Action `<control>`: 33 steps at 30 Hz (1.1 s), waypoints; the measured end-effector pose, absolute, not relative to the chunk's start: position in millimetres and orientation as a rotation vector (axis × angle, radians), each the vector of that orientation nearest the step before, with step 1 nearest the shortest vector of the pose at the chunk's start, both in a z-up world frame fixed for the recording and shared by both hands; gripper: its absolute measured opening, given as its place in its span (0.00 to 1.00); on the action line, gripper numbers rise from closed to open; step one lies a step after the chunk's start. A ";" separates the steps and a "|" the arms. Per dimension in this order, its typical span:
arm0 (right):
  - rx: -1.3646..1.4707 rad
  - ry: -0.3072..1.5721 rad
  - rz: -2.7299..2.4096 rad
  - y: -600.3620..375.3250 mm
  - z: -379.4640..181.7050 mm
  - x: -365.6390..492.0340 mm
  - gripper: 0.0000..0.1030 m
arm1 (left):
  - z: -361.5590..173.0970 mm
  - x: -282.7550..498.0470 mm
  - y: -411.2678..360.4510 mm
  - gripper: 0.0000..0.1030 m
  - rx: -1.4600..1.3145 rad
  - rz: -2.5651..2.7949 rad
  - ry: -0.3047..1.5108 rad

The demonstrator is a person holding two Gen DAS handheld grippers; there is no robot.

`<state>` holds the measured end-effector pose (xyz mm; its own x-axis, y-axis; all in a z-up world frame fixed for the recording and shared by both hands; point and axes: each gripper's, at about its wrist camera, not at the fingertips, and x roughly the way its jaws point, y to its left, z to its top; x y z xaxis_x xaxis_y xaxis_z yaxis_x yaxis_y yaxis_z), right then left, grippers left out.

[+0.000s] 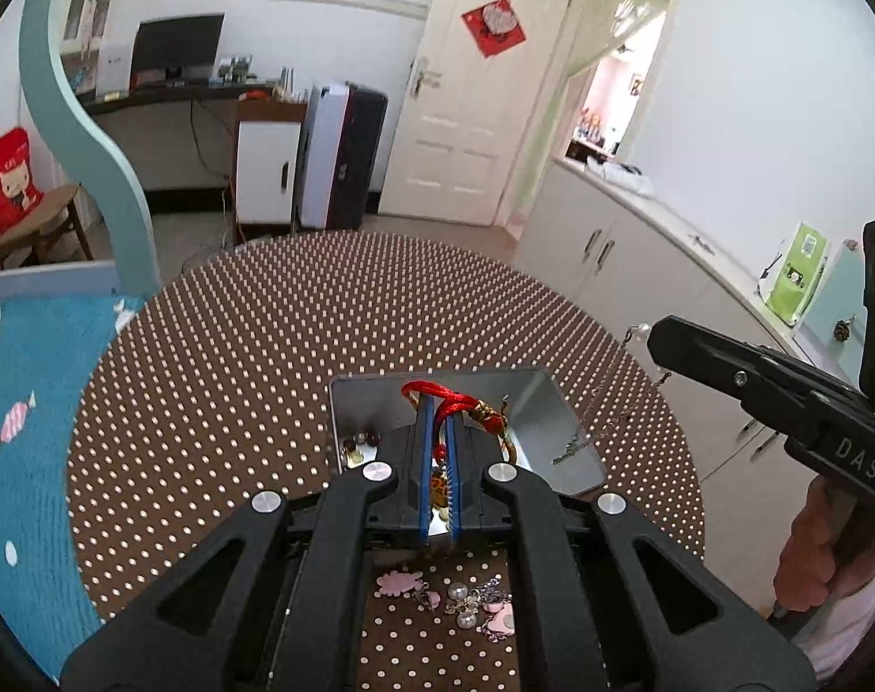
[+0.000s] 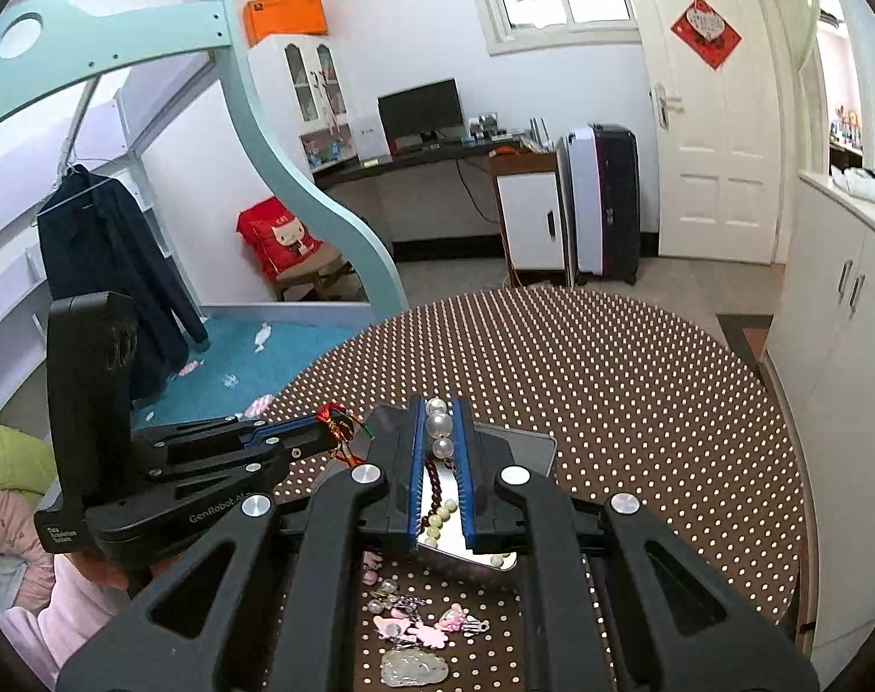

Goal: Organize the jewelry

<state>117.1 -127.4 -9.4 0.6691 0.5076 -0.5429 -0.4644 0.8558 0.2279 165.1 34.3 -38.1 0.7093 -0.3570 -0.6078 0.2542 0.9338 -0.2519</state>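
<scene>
The left gripper [image 1: 437, 403] is clamped on a red cord bracelet [image 1: 446, 398], held above the metal tray [image 1: 547, 403], which sits toward the near side of the round polka-dot table [image 1: 264, 346]. The right gripper [image 2: 440, 421] is closed on a pearl strand [image 2: 440, 424], its chain [image 1: 599, 409] trailing down into the tray's right half. Dark red beads [image 2: 434, 476] and pale green beads [image 2: 440, 516] lie in the tray. Pink charms and loose pearls [image 2: 414, 623] are scattered on the cloth just in front of the tray's near edge. The table's far half is bare up to its rim.
</scene>
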 end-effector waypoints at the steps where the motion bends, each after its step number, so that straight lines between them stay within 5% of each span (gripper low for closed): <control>1: 0.074 0.645 0.546 -127.3 -12.2 119.2 0.08 | -41.7 168.7 33.1 0.04 -0.155 -0.337 0.717; 5: 0.087 0.694 0.545 -126.5 -22.7 126.8 0.09 | -52.3 175.7 34.1 0.06 -0.179 -0.348 0.764; 10: 0.104 0.723 0.518 -128.6 -26.0 129.9 0.11 | -53.3 172.9 38.1 0.39 -0.179 -0.351 0.750; 25: 0.092 0.732 0.511 -124.8 -20.5 125.9 0.20 | -55.6 155.3 43.8 0.39 -0.174 -0.356 0.748; 29: 0.078 0.717 0.495 -125.8 -18.0 122.3 0.50 | -56.9 150.3 43.5 0.39 -0.172 -0.351 0.753; 33: 0.054 0.708 0.478 -128.6 -18.8 114.9 0.68 | -56.4 140.3 45.1 0.49 -0.158 -0.346 0.745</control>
<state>114.9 -128.6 -18.8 0.6564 0.4400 -0.6127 -0.4039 0.8910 0.2072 140.3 45.1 -56.4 0.6821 -0.3625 -0.6351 0.2515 0.9318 -0.2617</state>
